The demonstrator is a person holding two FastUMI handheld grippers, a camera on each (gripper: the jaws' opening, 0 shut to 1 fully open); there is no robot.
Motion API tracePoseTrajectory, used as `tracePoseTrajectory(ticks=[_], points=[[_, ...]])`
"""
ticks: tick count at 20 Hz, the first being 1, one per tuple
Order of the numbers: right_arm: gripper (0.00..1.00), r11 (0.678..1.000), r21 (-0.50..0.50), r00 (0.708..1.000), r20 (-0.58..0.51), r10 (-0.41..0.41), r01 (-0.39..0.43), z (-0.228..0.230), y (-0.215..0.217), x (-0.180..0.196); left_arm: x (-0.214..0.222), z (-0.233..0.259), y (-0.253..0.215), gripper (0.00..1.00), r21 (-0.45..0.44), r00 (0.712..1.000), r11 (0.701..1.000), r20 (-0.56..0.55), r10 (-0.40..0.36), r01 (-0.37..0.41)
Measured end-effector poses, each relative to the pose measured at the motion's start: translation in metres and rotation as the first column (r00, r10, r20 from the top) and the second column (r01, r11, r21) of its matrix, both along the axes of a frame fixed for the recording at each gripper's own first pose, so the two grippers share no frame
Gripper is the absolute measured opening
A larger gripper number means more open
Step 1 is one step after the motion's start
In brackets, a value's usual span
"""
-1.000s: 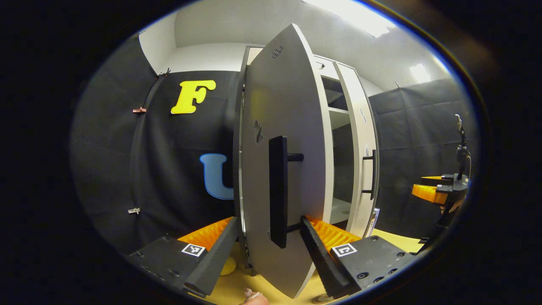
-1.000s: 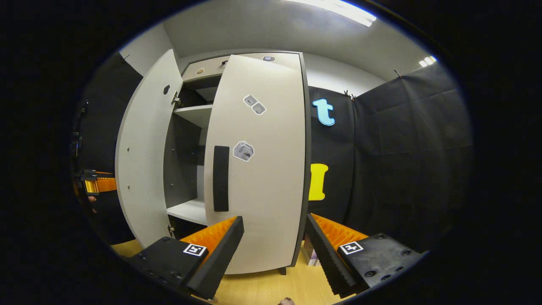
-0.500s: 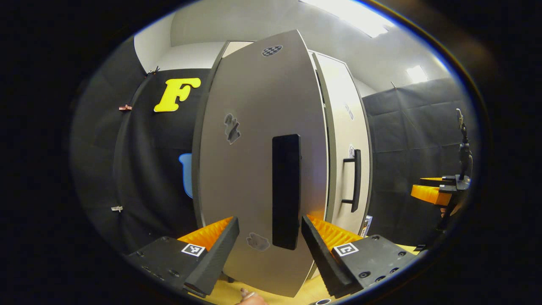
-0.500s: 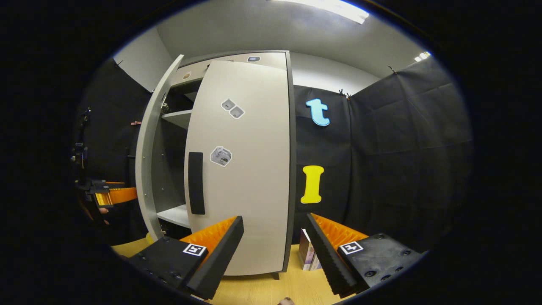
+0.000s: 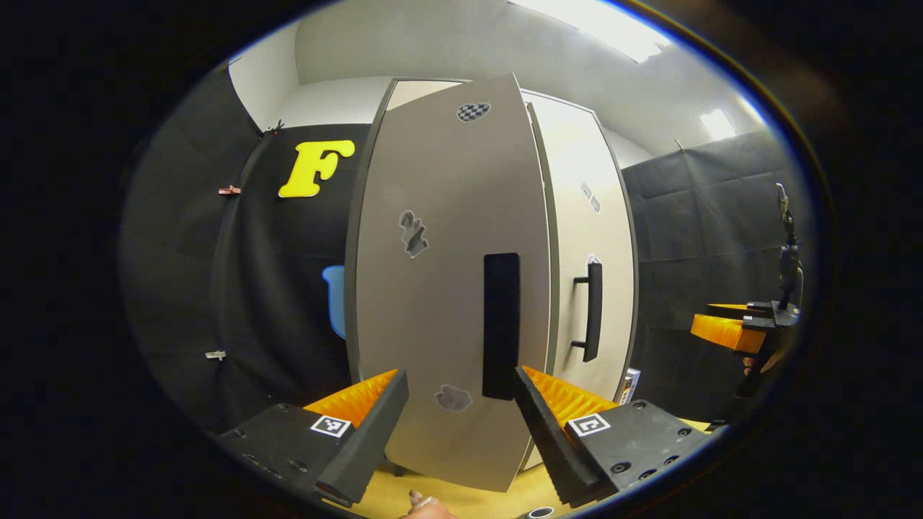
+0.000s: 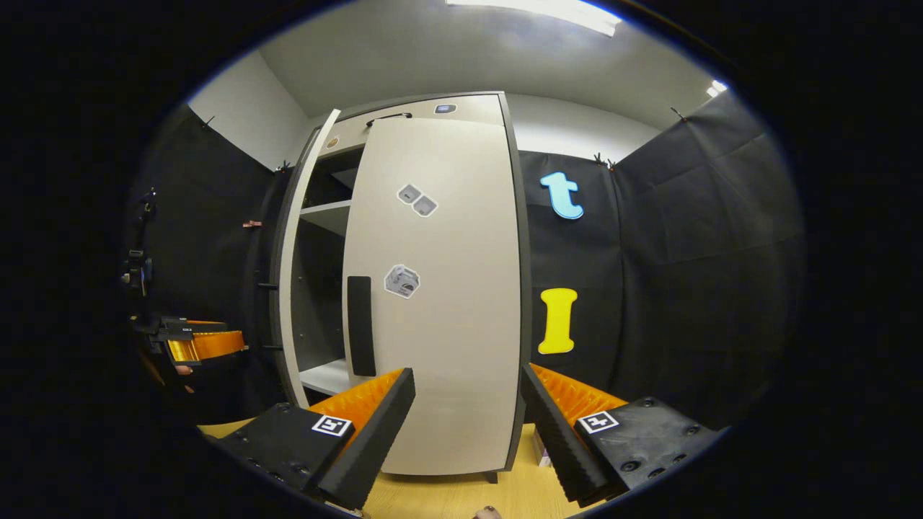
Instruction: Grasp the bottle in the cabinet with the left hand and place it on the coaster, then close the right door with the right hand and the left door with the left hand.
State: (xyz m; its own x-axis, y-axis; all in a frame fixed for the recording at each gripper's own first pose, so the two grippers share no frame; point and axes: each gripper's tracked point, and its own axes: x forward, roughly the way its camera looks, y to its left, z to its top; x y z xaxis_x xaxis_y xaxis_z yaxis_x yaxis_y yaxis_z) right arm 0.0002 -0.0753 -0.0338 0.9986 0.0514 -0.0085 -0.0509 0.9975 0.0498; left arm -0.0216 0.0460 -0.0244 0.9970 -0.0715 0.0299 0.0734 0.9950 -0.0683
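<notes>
The left door [image 5: 447,288] stands nearly shut, its upright handle [image 5: 501,324] dead ahead of the left claw [image 5: 461,418], jaws wide and empty. The right claw [image 6: 469,425] gapes empty before the right door [image 6: 440,303].

The left door [image 5: 447,288] has a smooth, matt grey face like laminated board, with a matt black handle [image 5: 501,324] and a few flat paper-like stickers [image 5: 413,233]. The right door [image 6: 440,303] looks the same, smooth and pale with a faint sheen. The table [image 6: 447,494] shows a light wood-grain surface, smooth. The booth wall [image 6: 685,274] is matt black cloth with soft creases. The inner faces of the left gripper [image 5: 458,425] are ribbed, the casing matt hard plastic.
</notes>
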Motion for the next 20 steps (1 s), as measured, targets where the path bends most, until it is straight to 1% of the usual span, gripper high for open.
tracePoseTrajectory(ticks=[2,5,9,11,12,13,14,16,17,18,20], points=[[0.97,1.000,-0.001,1.000,0.004,0.012,-0.012,0.001,0.005,0.006,-0.003,-0.004,0.002,0.94,-0.016,1.000,1.000,-0.011,-0.004,0.004],[0.97,0.999,0.026,1.000,-0.004,0.028,-0.027,0.000,0.018,0.017,-0.005,0.000,0.010,0.94,-0.030,1.000,1.000,-0.006,0.001,-0.001],[0.98,0.998,-0.019,0.998,0.022,0.063,-0.062,0.004,0.030,0.021,-0.008,0.010,0.023,0.94,0.001,0.999,0.999,0.004,0.042,-0.042],[0.98,0.997,-0.014,0.997,0.009,0.078,-0.078,0.000,0.034,0.022,-0.007,0.013,0.021,0.94,-0.010,0.999,0.999,0.019,0.042,-0.042],[0.98,0.997,-0.014,0.997,0.008,0.079,-0.079,0.001,0.035,0.021,-0.006,0.012,0.019,0.94,-0.023,0.999,0.999,0.017,0.033,-0.032],[0.98,0.997,-0.015,0.997,0.013,0.078,-0.078,0.003,0.035,0.021,-0.006,0.009,0.015,0.92,-0.035,1.000,0.999,0.009,0.023,-0.023],[0.98,0.997,-0.014,0.997,0.018,0.076,-0.076,0.004,0.035,0.020,-0.006,0.007,0.015,0.95,-0.042,1.000,0.999,0.002,0.019,-0.019],[0.98,0.997,-0.007,0.997,0.021,0.072,-0.072,0.005,0.034,0.019,-0.007,0.007,0.017,0.95,-0.043,1.000,0.999,-0.001,0.021,-0.021],[0.98,0.998,-0.006,0.998,0.020,0.066,-0.066,0.006,0.032,0.018,-0.006,0.007,0.016,0.97,-0.043,1.000,0.999,0.001,0.021,-0.020],[0.98,0.998,-0.005,0.998,0.024,0.060,-0.059,0.006,0.030,0.017,-0.005,0.007,0.015,0.94,-0.047,1.000,0.999,0.003,0.018,-0.017],[0.98,0.999,-0.001,0.998,0.032,0.050,-0.050,0.010,0.028,0.016,-0.003,0.010,0.013,0.94,-0.050,1.000,0.999,0.010,0.010,-0.009]])
